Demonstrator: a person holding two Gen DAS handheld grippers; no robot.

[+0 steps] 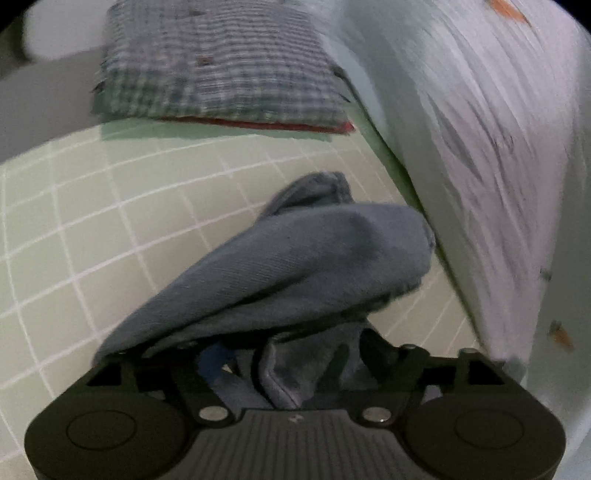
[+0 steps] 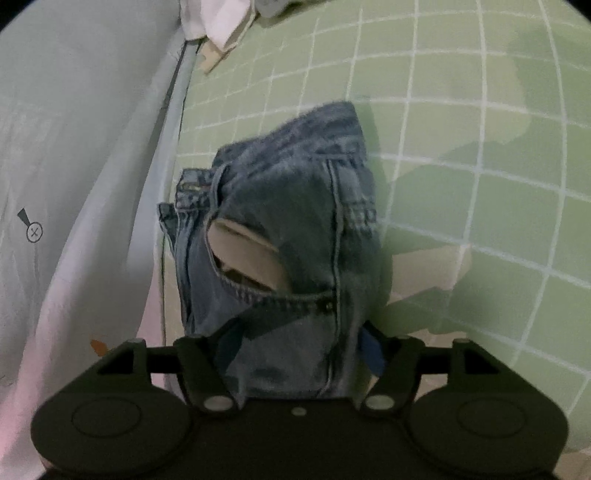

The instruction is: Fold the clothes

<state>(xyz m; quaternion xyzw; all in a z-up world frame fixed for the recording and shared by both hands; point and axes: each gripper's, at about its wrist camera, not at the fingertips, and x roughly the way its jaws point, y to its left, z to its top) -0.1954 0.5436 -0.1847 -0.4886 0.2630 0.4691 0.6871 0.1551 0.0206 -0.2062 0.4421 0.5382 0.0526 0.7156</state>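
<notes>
A pair of blue jeans is held by both grippers above a green grid mat (image 1: pixel 110 236). In the left wrist view, my left gripper (image 1: pixel 288 354) is shut on a bunched end of the jeans (image 1: pixel 295 258), which drapes over and hides the fingertips. In the right wrist view, my right gripper (image 2: pixel 295 354) is shut on the waist part of the jeans (image 2: pixel 295 229), where a front pocket with pale lining and a belt loop show. The denim hangs forward from the jaws toward the green mat (image 2: pixel 480 184).
A folded plaid garment (image 1: pixel 221 70) lies on a red one (image 1: pixel 288 125) at the far edge of the mat. A large pale sheet-like cloth with small orange prints (image 1: pixel 480 147) runs along one side, also seen as the pale cloth (image 2: pixel 74 147). White fabric (image 2: pixel 218 22) lies far off.
</notes>
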